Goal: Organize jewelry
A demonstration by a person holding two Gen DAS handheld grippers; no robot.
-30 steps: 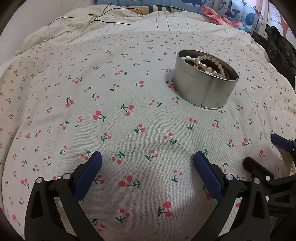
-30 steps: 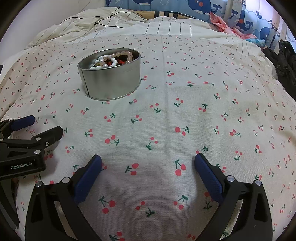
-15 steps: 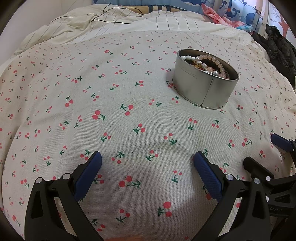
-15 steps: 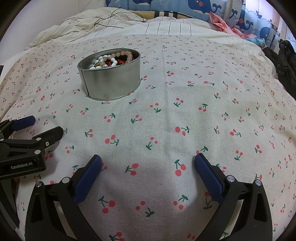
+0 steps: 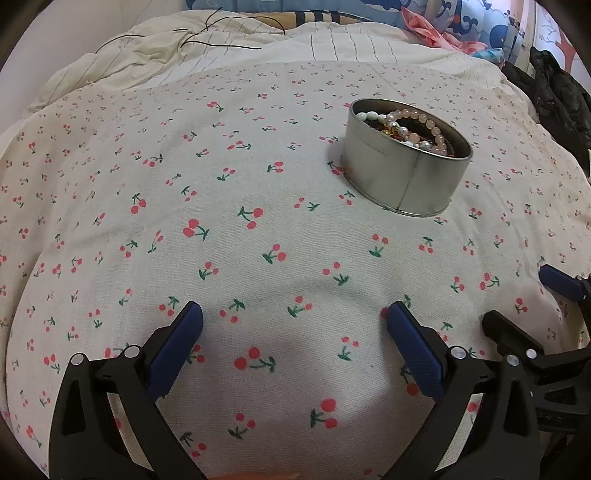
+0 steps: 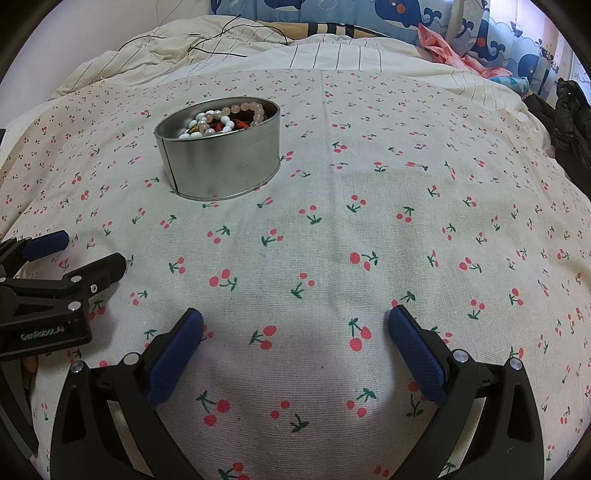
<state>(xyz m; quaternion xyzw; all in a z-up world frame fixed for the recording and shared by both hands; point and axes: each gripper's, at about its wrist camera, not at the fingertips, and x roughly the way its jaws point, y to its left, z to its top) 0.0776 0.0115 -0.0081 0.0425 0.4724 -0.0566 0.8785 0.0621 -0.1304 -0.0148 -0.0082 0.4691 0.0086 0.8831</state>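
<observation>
Writing: the only legible text is "GenRobot.AI", in white on the black body of the left gripper [image 6: 55, 258], read from the right wrist view, where that gripper lies at the far left of the right jaws.

Container: one round metal tin [image 5: 404, 177] with no lid on it, standing upright on the cherry-print cloth [image 5: 221, 221]. It has a vertical seam down its wall and a small rim at the base. From the left jaws it sits ahead and to the right, well apart; from the right jaws it sits ahead and to the left [image 6: 221, 162], also well apart.

Contents: beaded jewelry [image 5: 410, 129] heaped inside — a strand of pale pink round beads, white pearl-like beads, a glint of gold and some red among darker pieces. Single items cannot be told apart further.

Left gripper [image 5: 293, 325]: jaws wide apart, blue pads facing each other, nothing between them but cloth.

Right gripper [image 6: 295, 330]: jaws likewise wide apart and empty, low over the cloth. It shows at the right edge of the left wrist view [image 5: 524, 306], just beside the left jaws.

Beyond both jaws — a striped cream duvet [image 6: 332, 51] with a thin black cable [image 6: 218, 46] across it, a whale-print blue fabric [image 6: 388, 14], and dark clothing [image 6: 569, 122] to the far right.
</observation>
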